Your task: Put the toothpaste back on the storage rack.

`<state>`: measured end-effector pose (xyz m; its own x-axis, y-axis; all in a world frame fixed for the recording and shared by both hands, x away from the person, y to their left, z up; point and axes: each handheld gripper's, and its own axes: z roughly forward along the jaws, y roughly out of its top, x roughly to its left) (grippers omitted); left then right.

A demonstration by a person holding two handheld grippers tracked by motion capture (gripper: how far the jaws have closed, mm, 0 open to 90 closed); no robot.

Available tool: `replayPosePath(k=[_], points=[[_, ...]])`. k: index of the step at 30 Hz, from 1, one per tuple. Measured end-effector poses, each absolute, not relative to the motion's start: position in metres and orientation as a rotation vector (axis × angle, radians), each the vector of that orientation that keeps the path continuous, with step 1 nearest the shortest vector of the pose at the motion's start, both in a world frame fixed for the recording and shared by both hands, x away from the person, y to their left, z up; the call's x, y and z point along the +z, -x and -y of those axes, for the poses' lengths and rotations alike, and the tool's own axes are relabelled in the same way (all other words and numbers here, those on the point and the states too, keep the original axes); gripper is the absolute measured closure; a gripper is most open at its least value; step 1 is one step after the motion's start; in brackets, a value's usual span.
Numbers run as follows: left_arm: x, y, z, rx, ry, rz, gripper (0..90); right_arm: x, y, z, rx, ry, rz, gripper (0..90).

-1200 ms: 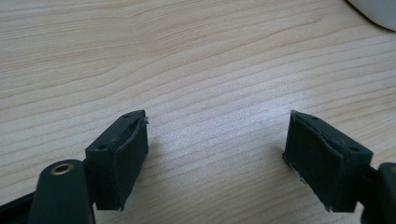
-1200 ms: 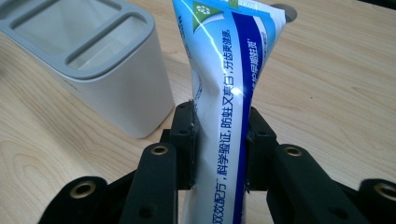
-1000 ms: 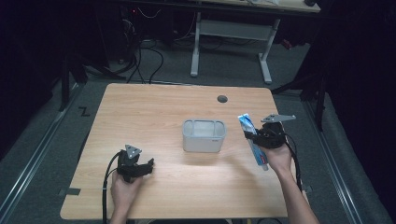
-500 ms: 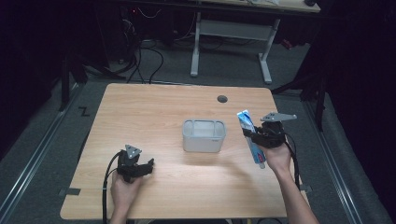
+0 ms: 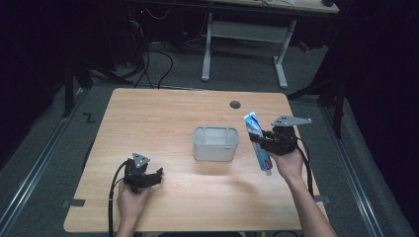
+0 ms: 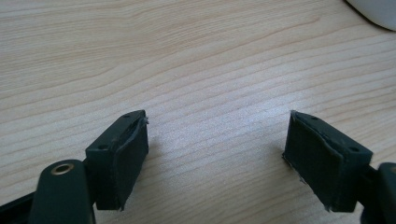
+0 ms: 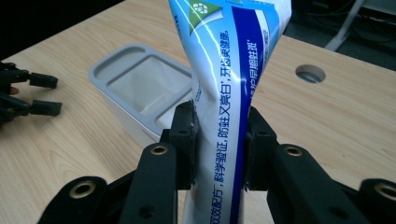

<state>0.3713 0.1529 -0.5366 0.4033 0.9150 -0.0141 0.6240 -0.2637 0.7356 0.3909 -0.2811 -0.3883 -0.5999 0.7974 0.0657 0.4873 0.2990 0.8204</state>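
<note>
Blue tube (image 5: 258, 141): pinched by right tongs (image 5: 267, 141), lifted near table's right edge
Left tongs (image 5: 150, 177): spread, idle
Next: likely lowered into grey bin (image 5: 215, 143)

Two tools, left tool (image 5: 157, 174), right tool (image 5: 258, 139), one toothpaste tube (image 5: 257, 140), one grey container (image 5: 216, 143), one wooden table (image 5: 163, 116)

Round grommet hole (image 5: 235, 104) near the far edge of the wooden table (image 5: 148, 118) — beyond it, white desk legs (image 5: 207, 49) and floor cables (image 5: 165, 59).

Both tongs are black. The right tongs (image 5: 267, 140) carry a grey three-cornered plate; brass-ringed screw holes dot their arms. A black cable trails from the left tongs (image 5: 155, 177).
</note>
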Motion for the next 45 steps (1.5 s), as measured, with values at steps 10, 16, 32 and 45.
replayPosePath(k=[10,16,32,45], points=[[-0.537,-0.371,-0.153,0.557,-1.992,-1.308,21.9,-0.380,-0.393,0.268,1.276,-1.097,-2.180,70.6],[-0.537,-0.371,-0.153,0.558,-1.993,-1.308,22.0,-0.375,-0.398,0.258,1.293,-1.063,-2.199,70.6],[-0.537,-0.371,-0.152,0.557,-1.994,-1.304,22.0,-0.358,-0.413,0.232,1.372,-0.993,-2.220,71.1],[-0.537,-0.371,-0.152,0.558,-1.993,-1.303,22.1,-0.345,-0.426,0.213,1.394,-0.958,-2.214,71.4]])
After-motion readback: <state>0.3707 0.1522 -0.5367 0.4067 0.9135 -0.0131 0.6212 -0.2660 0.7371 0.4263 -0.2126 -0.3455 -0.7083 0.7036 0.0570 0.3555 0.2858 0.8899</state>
